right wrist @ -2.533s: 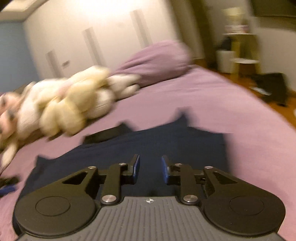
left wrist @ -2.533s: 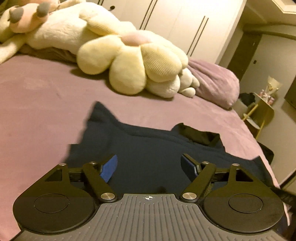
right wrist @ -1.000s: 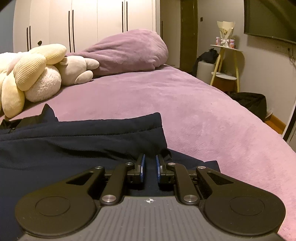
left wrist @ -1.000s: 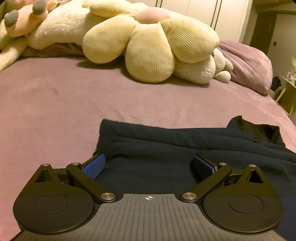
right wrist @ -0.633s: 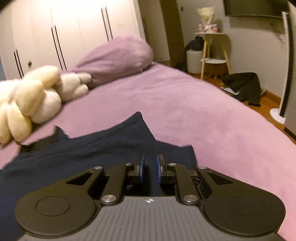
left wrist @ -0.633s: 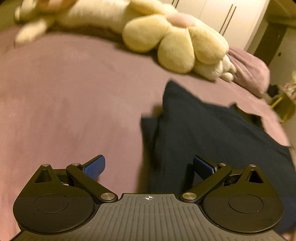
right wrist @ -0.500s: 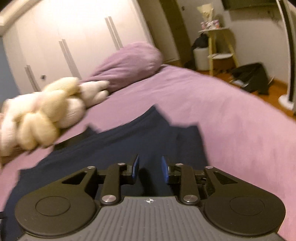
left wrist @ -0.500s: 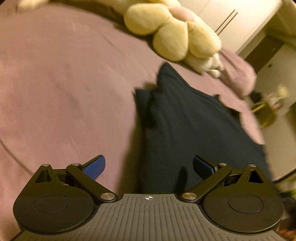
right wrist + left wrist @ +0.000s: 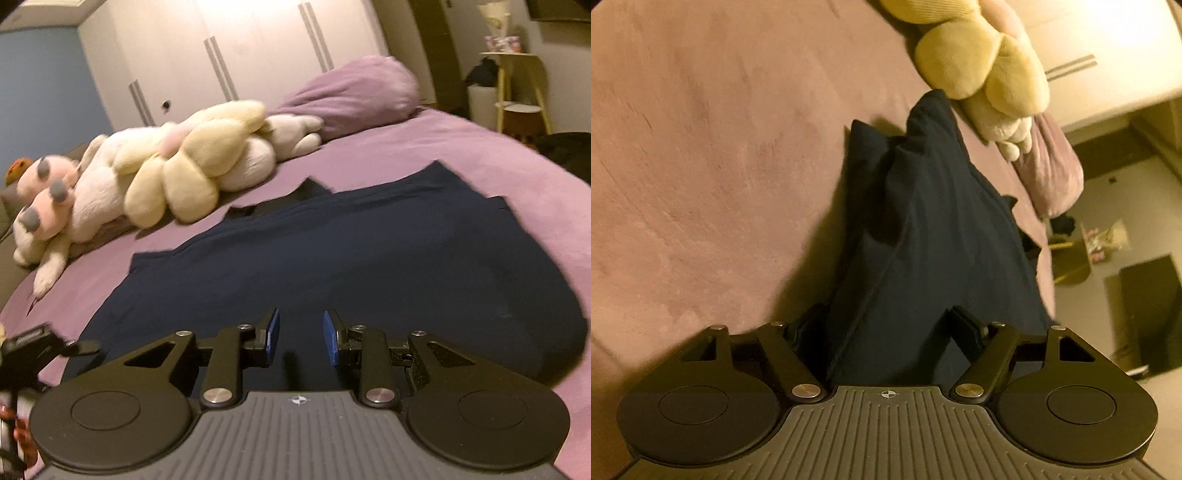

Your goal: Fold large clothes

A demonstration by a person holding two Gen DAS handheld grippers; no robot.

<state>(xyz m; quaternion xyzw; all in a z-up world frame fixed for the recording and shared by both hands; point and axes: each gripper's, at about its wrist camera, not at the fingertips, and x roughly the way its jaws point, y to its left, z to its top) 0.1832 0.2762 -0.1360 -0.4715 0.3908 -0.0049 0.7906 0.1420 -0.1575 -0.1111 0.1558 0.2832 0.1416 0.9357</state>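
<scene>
A dark navy garment [image 9: 362,258] lies folded on the purple bed [image 9: 480,147]. In the left wrist view the garment [image 9: 934,229] stretches away from the camera, its near edge lying between the fingers. My left gripper [image 9: 886,325] is open, its jaws wide apart on either side of the cloth's near edge, not closed on it. My right gripper [image 9: 301,332] is open a little and empty, held just above the near part of the garment. The left gripper also shows at the left edge of the right wrist view [image 9: 40,343].
Plush toys, a yellow flower cushion [image 9: 192,162] and a pink-pawed one [image 9: 48,192], lie at the bed's head beside a purple pillow [image 9: 354,92]. White wardrobes [image 9: 240,55] stand behind. A yellow side table [image 9: 517,81] and dark things on the floor are to the right.
My right gripper has opened from shut and let go of the garment. My left gripper has swung to the garment's left end, looking down along it.
</scene>
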